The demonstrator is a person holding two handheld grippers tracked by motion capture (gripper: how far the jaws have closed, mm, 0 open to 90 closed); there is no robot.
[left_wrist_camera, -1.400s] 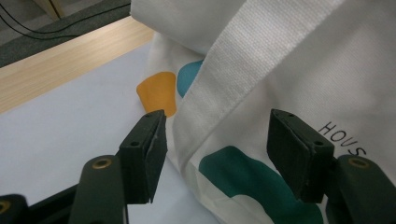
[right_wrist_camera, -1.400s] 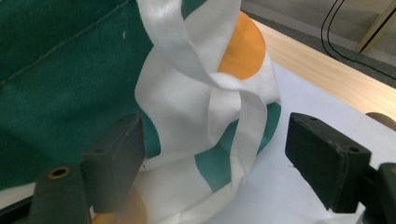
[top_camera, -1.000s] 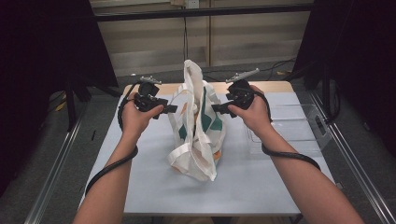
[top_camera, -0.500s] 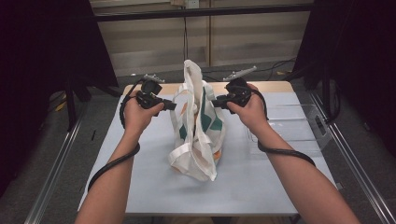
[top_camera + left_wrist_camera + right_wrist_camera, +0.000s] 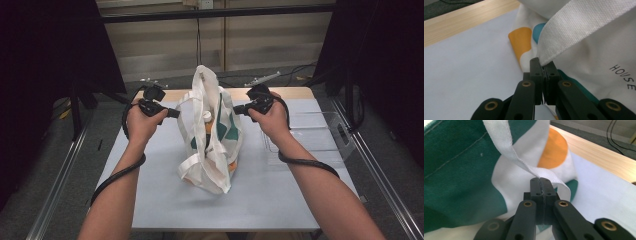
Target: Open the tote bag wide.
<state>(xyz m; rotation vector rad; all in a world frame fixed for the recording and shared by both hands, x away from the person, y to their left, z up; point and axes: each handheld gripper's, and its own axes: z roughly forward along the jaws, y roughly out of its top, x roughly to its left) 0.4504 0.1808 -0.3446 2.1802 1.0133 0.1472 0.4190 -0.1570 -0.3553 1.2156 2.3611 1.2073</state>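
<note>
tote bag (image 5: 212,137) sits mid-table, mouth toward 12 o'clock, white with green and orange print. each white strap is pinched: left gripper (image 5: 172,113) at the bag's 9 o'clock has just been closing and now clamps the left strap (image 5: 584,30), right gripper (image 5: 237,110) at 3 o'clock likewise on the right strap (image 5: 524,162), jaws tight on the webbing. likely holding both sides to spread the mouth open or lift. inside: a white-capped bottle (image 5: 206,120) standing, rest of contents unclear. clear tray (image 5: 320,135) at 3 o'clock on the table (image 5: 150,195).

Grey-topped table (image 5: 150,190) w/ tote bag (image 5: 212,145), clear tray (image 5: 320,130).
</note>
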